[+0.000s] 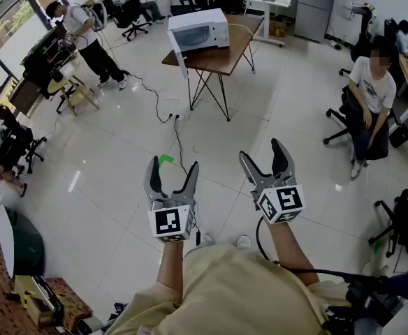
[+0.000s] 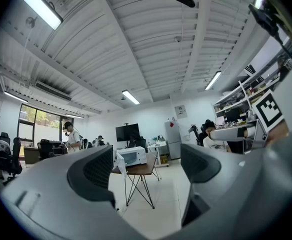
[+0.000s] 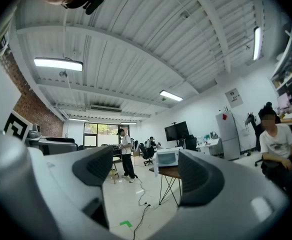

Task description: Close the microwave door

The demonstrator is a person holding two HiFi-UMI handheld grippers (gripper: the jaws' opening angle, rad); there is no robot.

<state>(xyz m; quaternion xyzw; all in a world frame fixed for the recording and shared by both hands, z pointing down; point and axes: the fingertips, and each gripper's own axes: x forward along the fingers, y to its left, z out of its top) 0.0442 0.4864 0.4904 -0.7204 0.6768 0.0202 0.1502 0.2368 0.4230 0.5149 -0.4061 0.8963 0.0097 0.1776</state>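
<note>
Grippers first: we've got the left gripper and the right gripper up side by side in front of us, well short of the wooden table and tipped a bit upward. Both are released, jaws standing wide apart. All each gripper view shows through its gap is floor and the room, so neither one is gripping or touching anything. Between us and the table there's a little green tape mark on the white floor, and a black cable snakes from around there toward the table's legs. The table stands on thin black hairpin-style legs, with the white microwave sitting on its far end. The microwave door is swung open and sticks out past the table's edge at the window-side corner, so it's definitely not closed yet. Both gripper views have the microwave roughly centred between the jaws, far off. Off to one side of the table a seated person is on an office chair, well apart from it. On the window side a standing person is busy at a cluttered desk. Beyond the table we can see a white desk, a grey fridge and a couple more people sitting at the back.
</note>
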